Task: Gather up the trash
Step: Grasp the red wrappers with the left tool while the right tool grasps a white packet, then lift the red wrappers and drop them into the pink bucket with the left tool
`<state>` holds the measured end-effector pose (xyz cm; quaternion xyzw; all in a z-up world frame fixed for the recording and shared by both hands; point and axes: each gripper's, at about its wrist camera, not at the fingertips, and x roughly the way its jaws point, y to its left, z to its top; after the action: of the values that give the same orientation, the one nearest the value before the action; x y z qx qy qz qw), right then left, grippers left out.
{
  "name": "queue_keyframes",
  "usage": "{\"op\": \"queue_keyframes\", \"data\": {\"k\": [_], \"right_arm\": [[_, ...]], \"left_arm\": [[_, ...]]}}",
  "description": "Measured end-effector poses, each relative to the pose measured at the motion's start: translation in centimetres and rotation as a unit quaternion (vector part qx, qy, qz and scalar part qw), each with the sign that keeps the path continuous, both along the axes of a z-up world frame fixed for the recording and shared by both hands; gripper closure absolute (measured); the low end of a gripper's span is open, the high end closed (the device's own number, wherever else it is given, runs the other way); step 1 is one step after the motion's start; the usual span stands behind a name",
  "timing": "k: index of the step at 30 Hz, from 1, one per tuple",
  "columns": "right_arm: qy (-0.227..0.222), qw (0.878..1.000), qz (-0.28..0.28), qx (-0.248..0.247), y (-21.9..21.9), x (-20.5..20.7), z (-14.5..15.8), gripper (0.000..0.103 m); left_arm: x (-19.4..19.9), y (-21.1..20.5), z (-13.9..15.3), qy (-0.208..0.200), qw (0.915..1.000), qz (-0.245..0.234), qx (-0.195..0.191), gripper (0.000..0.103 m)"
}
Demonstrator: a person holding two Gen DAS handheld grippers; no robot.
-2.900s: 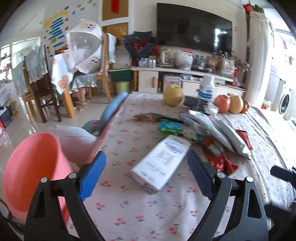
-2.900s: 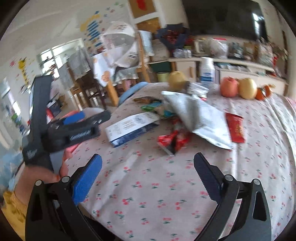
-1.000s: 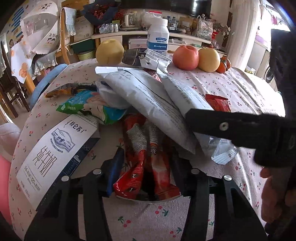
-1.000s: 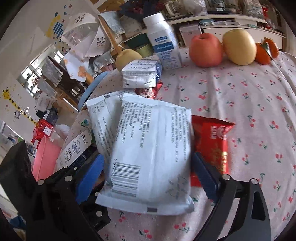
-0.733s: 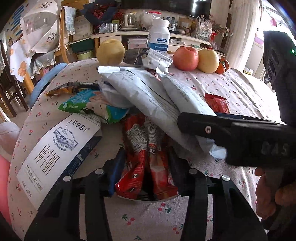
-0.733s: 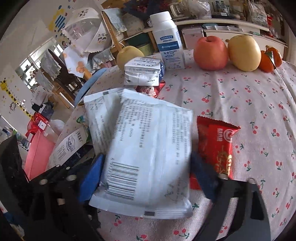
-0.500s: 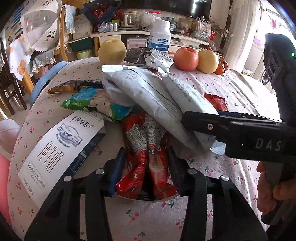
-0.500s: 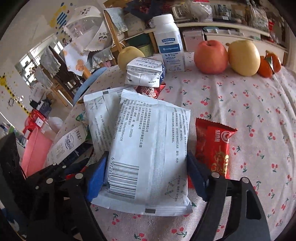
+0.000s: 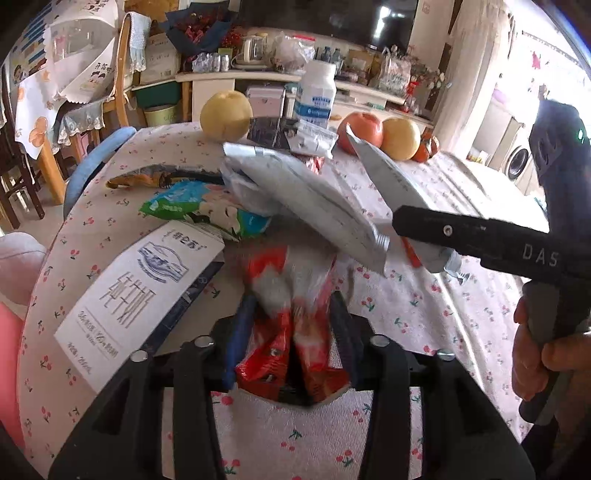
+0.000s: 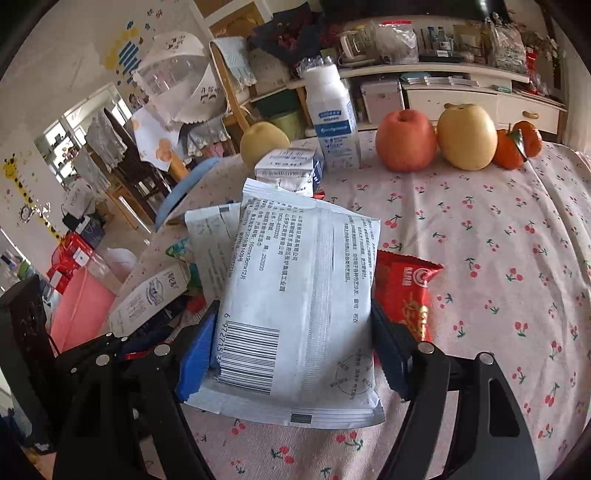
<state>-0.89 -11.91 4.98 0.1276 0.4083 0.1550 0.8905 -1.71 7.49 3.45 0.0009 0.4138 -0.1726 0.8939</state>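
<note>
Daylit room: dark television (image 9: 365, 18), cluttered white sideboard (image 10: 461, 79), wooden chairs (image 9: 122, 74).

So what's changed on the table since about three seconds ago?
Both tongs moved in from open air and are closing on trash: left tongs on the red wrappers, right tongs on the white packet, both lifting. Fruit, bottle and milk carton stayed.

Left tool (image 9: 291, 328): angled downward, jaws closing, pads pressing a red wrapper (image 9: 295, 325).
Right tool (image 10: 291, 354): angled downward, jaws closing, pads clamping a white packet (image 10: 295, 302).
</note>
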Motion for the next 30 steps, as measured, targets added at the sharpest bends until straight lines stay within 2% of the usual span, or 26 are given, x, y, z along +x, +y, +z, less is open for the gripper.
{"op": "queue_keyframes", "data": {"k": [3,8,14,16,19,20,21,27,30], "right_arm": [[-0.007,1.000,0.000,0.001,0.0,-0.8,0.3,0.027],[-0.004,1.000,0.006,-0.005,0.9,-1.6,0.2,0.027],[-0.013,1.000,0.022,-0.015,2.4,-2.4,0.6,0.027],[-0.015,0.999,0.022,-0.018,2.6,-2.5,0.6,0.027],[-0.020,0.999,0.016,-0.026,2.6,-2.7,0.7,0.027],[-0.020,0.999,0.015,-0.027,2.5,-2.7,0.7,0.027],[-0.020,0.999,0.012,-0.027,2.4,-2.8,0.7,0.027],[-0.024,0.999,0.001,-0.026,2.2,-3.5,0.7,0.027],[-0.028,0.999,-0.002,-0.025,2.4,-3.9,0.8,0.027]], "left_arm": [[-0.3,0.6,0.4,-0.004,1.0000,0.001,-0.009,0.062],[-0.3,0.7,-0.1,0.011,0.9999,-0.013,-0.003,0.061],[0.0,0.2,-1.3,0.028,0.9991,-0.011,0.031,0.043],[0.3,-0.1,-1.7,0.032,0.9986,-0.008,0.042,0.042],[0.4,-0.7,-2.0,0.029,0.9980,-0.005,0.057,0.043],[0.4,-0.8,-2.0,0.027,0.9978,-0.005,0.060,0.045],[0.4,-0.9,-2.1,0.023,0.9974,0.001,0.068,0.053],[0.3,-0.3,-1.7,0.024,0.9984,0.012,0.050,0.061],[0.1,0.2,-1.5,0.028,0.9989,0.013,0.036,0.062]]}}
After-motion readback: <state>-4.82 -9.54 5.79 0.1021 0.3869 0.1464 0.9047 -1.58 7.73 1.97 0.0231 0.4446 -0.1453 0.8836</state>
